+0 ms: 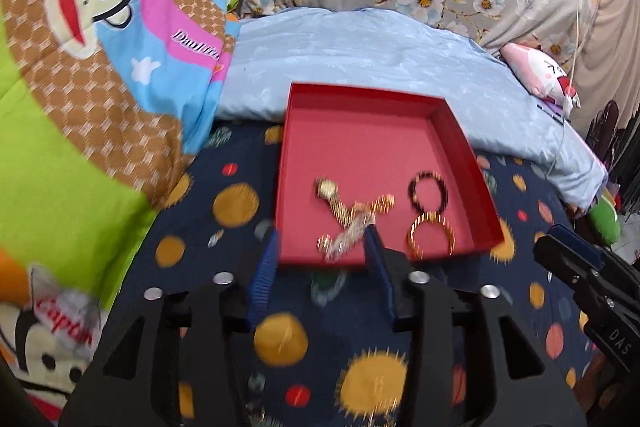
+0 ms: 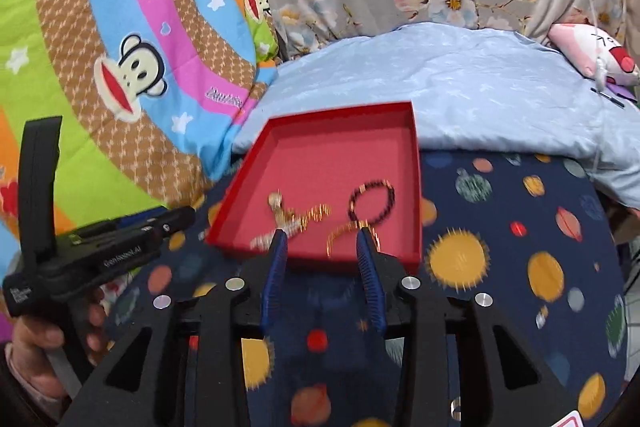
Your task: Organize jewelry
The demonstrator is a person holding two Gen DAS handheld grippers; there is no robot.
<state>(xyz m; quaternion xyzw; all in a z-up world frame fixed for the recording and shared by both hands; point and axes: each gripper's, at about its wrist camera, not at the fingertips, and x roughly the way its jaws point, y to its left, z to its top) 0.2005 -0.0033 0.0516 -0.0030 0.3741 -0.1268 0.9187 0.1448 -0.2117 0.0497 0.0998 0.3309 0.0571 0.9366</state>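
Clearly the tangle is the main hazard here: in the left wrist view, just below the middle of the frame, a gold watch (image 1: pixel 328 189), a gold chain (image 1: pixel 374 207) and a silvery chain (image 1: pixel 344 239) lie crossed over one another in the lower left part of the red tray (image 1: pixel 460 131), which rests on a planet-print cloth (image 1: pixel 360 367) on the bed. To their right a dark bead bracelet (image 1: pixel 429 190) sits just above a gold bangle (image 1: pixel 432 235), the two close enough that they may be touching. The left gripper (image 1: pixel 320 263) stands wide open at the tray's near wall, holding nothing; the right gripper (image 2: pixel 322 251) is likewise spread and empty, its tips over the near edge by the bangle (image 2: pixel 352 233). A pinch on one chain would probably drag its neighbours along, or lift the light tray. The thin links could slip from between the ribbed fingers (image 1: pixel 264 267), and the soft bedding gives little support, so a downward push may tip the tray. Both views are blurred, so exact contact is hard to judge.
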